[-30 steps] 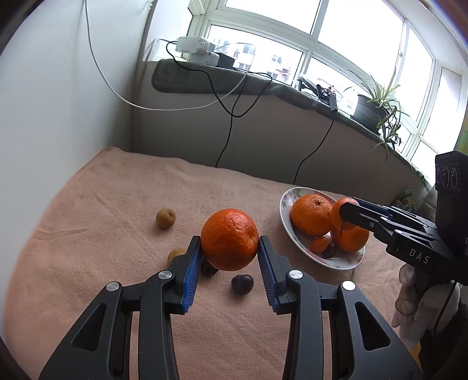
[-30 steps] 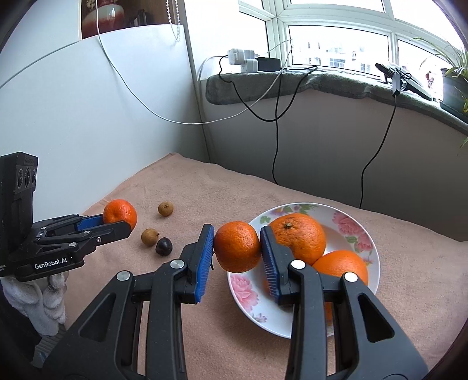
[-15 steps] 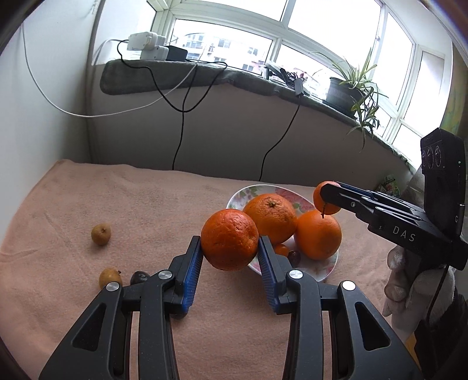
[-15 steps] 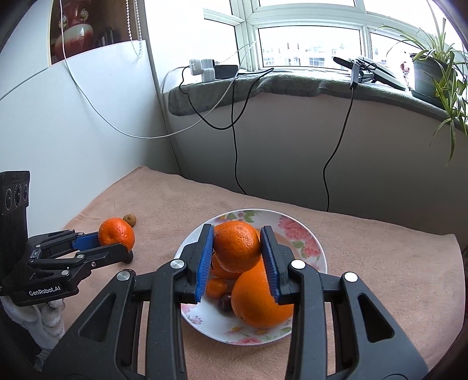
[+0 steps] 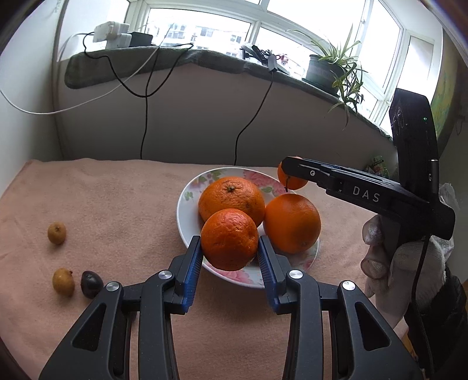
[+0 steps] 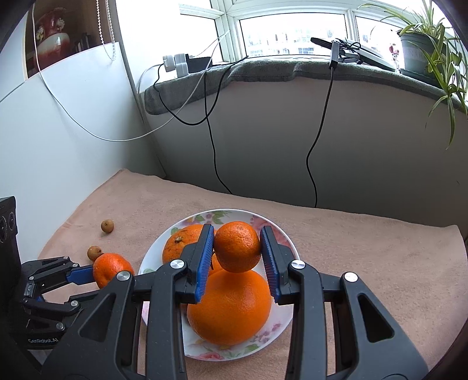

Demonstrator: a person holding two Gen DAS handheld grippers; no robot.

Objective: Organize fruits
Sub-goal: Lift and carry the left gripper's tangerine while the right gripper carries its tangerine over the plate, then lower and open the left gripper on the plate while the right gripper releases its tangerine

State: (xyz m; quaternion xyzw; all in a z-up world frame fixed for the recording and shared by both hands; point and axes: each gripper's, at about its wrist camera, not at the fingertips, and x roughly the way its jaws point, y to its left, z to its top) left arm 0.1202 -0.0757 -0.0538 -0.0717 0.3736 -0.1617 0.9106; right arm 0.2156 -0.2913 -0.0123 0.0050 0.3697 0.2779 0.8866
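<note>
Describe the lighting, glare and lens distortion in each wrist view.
Left wrist view: window blown out white, the sill bows with fisheye curvature, dark vignette in the corners; the held mandarin is sharp and evenly lit. Right wrist view: same overexposed panes, soft daylight, only faint shadows under the plate, straight walls curve.
</note>
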